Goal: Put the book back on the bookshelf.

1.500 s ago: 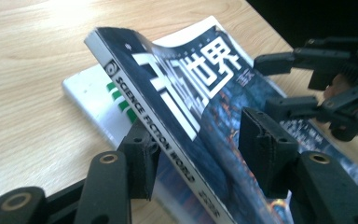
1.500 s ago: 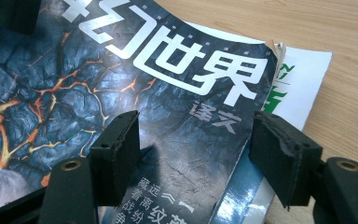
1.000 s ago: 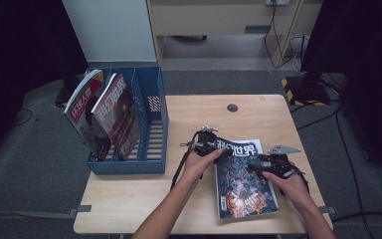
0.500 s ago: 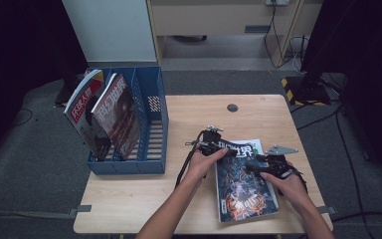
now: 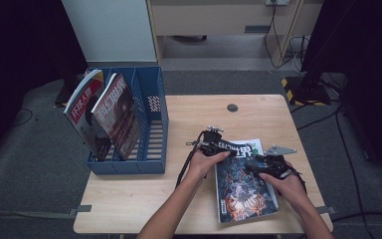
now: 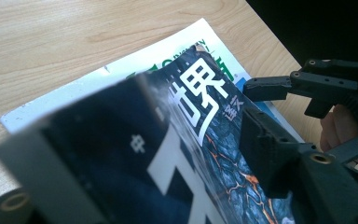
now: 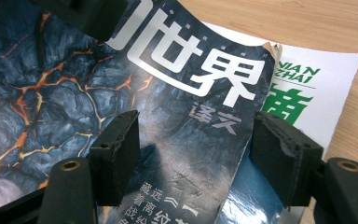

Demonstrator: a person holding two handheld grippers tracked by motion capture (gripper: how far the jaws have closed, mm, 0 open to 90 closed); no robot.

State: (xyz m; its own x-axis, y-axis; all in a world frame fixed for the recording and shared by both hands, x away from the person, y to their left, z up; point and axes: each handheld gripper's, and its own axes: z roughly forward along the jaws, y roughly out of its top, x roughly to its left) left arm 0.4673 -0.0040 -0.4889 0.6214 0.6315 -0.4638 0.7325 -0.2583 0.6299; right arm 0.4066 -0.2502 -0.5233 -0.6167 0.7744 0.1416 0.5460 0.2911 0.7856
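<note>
Wooden table (image 5: 189, 199): two magazines stacked; left tool (image 5: 218, 147) closing on dark magazine (image 5: 243, 186), right tool (image 5: 258, 164) spread.

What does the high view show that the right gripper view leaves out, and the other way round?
High view alone: the blue file rack with two magazines leaning in it, the table's far edge, and both forearms reaching in with the left gripper and right gripper.

Right gripper view alone: close detail, with the lava-patterned cover's lifted right edge rising between that gripper's own two black pads, and green lettering on the white magazine beneath.

Both: the dark lava-cover magazine lying on the wooden table.
</note>
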